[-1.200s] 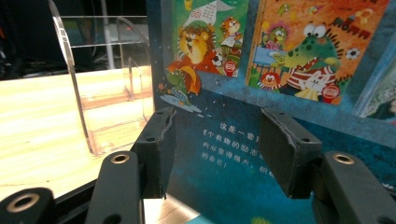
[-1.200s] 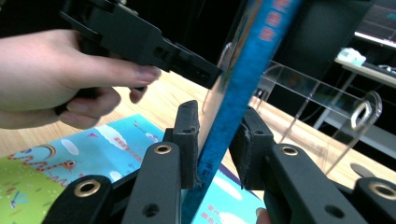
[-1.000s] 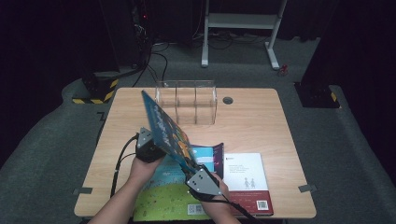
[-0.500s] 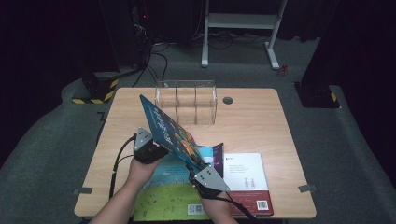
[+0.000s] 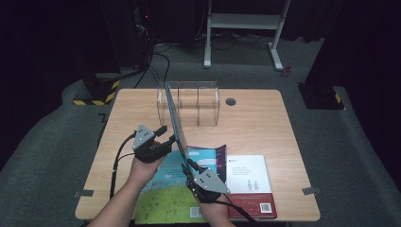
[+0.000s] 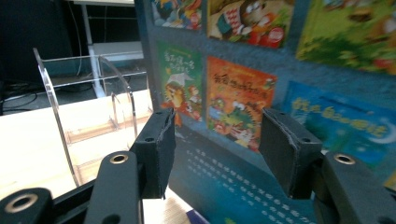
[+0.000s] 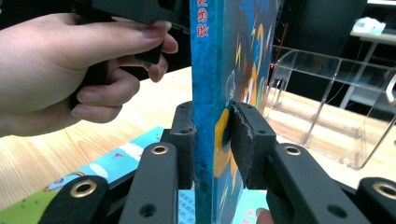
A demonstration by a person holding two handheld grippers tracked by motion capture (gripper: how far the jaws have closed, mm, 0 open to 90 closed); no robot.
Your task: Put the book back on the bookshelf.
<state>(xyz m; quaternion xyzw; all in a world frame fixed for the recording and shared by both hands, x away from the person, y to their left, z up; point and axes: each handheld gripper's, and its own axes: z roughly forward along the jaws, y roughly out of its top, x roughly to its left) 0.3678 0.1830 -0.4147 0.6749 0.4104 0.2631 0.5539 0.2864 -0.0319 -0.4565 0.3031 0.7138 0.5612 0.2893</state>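
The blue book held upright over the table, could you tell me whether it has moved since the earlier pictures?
Yes. The blue book has swung up: it leaned left of the clear rack before, and now stands edge-on along the rack's left end.

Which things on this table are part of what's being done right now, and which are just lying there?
In use:
- blue picture book, stood on edge, spine clamped in the right gripper
- left gripper, jaws open beside the book's back cover
- clear acrylic rack, just behind the book

Lying about:
- green picture book, flat
- white-covered book, flat
- maroon book between them
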